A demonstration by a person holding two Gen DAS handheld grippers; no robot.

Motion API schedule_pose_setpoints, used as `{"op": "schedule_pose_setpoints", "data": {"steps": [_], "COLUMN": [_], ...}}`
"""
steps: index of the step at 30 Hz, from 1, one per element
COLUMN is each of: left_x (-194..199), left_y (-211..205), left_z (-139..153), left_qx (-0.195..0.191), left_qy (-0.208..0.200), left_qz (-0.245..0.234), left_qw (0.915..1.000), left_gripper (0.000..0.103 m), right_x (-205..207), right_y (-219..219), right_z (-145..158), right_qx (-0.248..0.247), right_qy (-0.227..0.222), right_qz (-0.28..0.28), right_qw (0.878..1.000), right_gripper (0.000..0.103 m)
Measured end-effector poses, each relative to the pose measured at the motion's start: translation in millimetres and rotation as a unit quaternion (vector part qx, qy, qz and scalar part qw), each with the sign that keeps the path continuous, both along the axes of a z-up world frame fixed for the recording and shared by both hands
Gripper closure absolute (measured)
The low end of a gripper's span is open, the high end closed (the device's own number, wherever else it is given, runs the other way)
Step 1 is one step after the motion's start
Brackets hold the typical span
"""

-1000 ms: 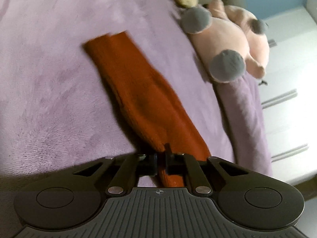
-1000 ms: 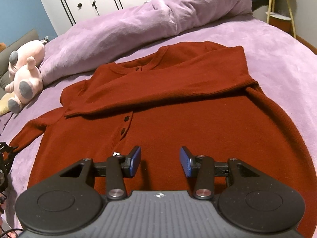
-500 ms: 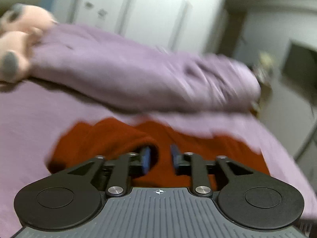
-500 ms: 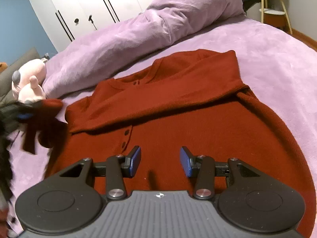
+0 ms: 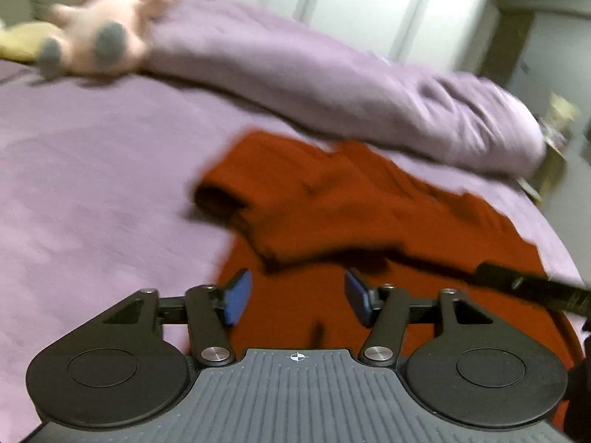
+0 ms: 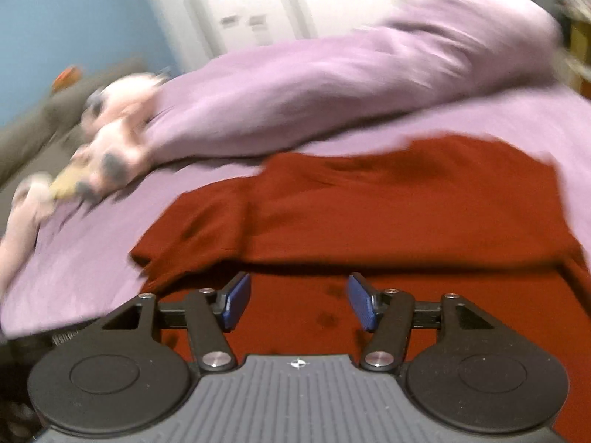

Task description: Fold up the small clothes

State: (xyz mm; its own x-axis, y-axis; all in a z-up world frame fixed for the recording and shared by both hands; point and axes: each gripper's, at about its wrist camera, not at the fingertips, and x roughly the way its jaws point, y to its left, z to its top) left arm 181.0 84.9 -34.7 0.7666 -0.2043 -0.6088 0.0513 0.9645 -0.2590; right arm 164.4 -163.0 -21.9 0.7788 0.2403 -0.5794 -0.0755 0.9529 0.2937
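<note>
Broadly, a purple bed [image 5: 92, 192] carries a red sweater [image 6: 406, 214], both sleeves folded over its chest. Behind lie a rumpled duvet [image 6: 332, 85] and pink plush toy [image 5: 107, 33]. Left claw [image 5: 298, 299] and right claw [image 6: 298, 301] are opening, empty, above it.

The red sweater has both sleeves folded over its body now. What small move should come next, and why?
Probably lower both grippers to the near hem of the red sweater. The left gripper and right gripper are opening with nothing between the pads, and both sleeves lie across the chest, so the bottom half likely folds up next.
</note>
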Motion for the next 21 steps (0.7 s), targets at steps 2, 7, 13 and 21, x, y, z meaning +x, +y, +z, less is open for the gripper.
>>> {"op": "schedule_pose_setpoints", "data": {"steps": [2,7,13,21], "left_x": [2.7,6.4,2.3,1.9], "left_y": [11.1,42.8,51.2,47.8], "left_z": [-0.9,-12.4,-23.2,-16.2], "left_qx": [0.010,-0.015,-0.022,-0.016], "left_qy": [0.007,0.049,0.067,0.055], "left_qz": [0.027,0.074,0.085,0.076], "left_qw": [0.9996,0.9960,0.9939,0.9954], "left_gripper": [0.038,0.038,0.038,0.038], "right_x": [10.4,28.8,40.6,60.4], "right_y": [32.6,97.3,145.0,135.1], "right_z": [-1.1,-27.6,-50.4,-24.6], "right_qx": [-0.065,-0.268,-0.400,-0.256], "right_qy": [-0.024,-0.061,-0.105,-0.092], "right_qz": [0.036,0.071,0.122,0.111], "right_qw": [0.997,0.959,0.902,0.956], "right_gripper": [0.041,0.042,0.061,0.097]}}
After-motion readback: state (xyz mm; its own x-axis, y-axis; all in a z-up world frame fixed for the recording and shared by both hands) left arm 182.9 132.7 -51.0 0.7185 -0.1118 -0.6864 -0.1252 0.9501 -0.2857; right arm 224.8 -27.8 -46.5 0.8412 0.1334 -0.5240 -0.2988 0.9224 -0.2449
